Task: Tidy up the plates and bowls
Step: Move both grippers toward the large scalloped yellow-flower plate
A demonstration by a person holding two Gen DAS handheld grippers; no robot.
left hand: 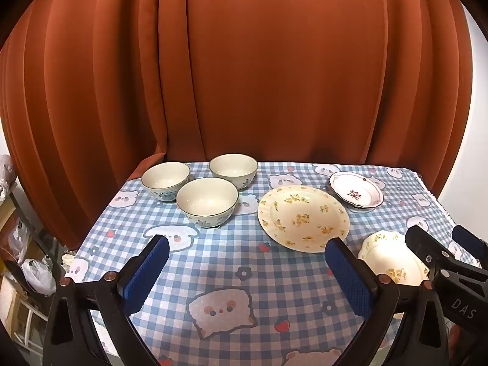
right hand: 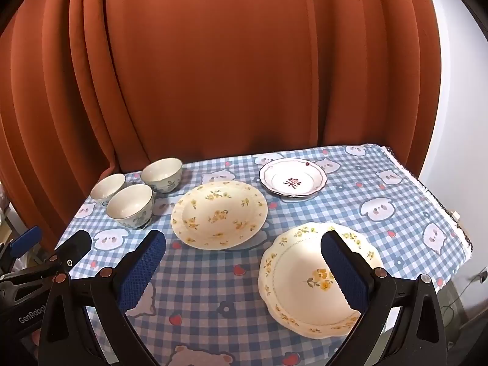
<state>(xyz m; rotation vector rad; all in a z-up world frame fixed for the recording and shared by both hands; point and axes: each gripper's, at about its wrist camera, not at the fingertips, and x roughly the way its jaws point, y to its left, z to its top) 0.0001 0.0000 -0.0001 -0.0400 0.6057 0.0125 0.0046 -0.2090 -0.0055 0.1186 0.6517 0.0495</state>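
Observation:
Three pale bowls with blue flower prints stand at the table's far left: a near one [left hand: 207,202] [right hand: 129,205], a far-left one [left hand: 165,180] [right hand: 108,188] and a far-right one [left hand: 233,170] [right hand: 161,174]. A round yellow-flowered plate [left hand: 303,217] [right hand: 219,214] lies mid-table. A scalloped yellow-flowered plate [right hand: 311,277] [left hand: 387,259] lies near right. A white plate with a red flower [left hand: 356,193] [right hand: 292,177] lies far right. My left gripper [left hand: 247,262] is open and empty above the cloth. My right gripper [right hand: 242,256] is open and empty, its right finger over the scalloped plate.
A blue checked cloth with cartoon animals [left hand: 244,286] [right hand: 207,286] covers the table. A rust-red curtain [left hand: 244,70] hangs close behind it. The table's right edge [right hand: 439,201] drops off to a white wall. Bags and clutter [left hand: 33,271] sit left of the table.

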